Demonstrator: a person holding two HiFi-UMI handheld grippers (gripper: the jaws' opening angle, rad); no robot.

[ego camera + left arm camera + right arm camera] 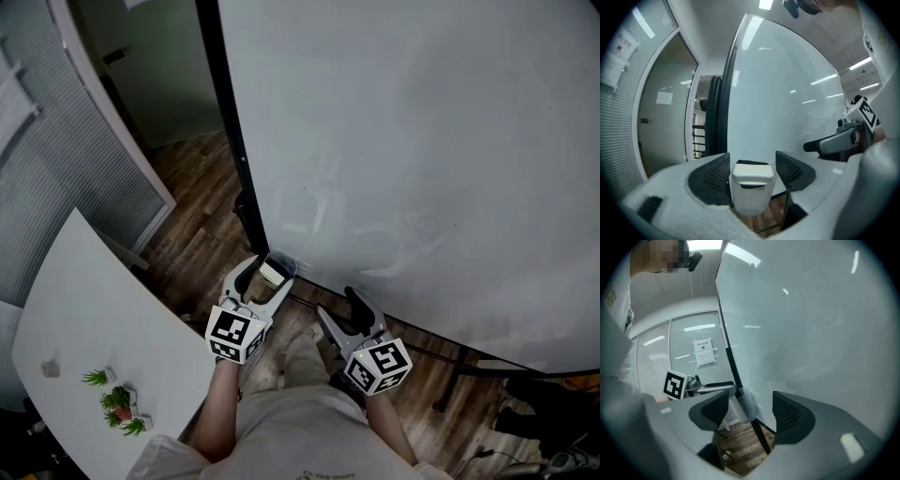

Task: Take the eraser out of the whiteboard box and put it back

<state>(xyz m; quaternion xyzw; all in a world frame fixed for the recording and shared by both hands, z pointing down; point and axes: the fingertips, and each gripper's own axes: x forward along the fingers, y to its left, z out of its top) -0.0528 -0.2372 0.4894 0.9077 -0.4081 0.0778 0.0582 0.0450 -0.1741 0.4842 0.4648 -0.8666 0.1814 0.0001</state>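
Currently noted eraser (273, 273) seated in whiteboard box (743, 406), at lower left corner of whiteboard (422, 141). Found left gripper (753, 172) fingers wide, straddling box and eraser, right pad clear of both. Found right gripper (751, 412) fingers wide, nothing between, near box.

Eraser (272, 274) in box (287, 262) on whiteboard (422, 141)

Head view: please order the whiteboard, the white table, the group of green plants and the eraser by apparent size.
1. whiteboard
2. white table
3. group of green plants
4. eraser, partly hidden in its box
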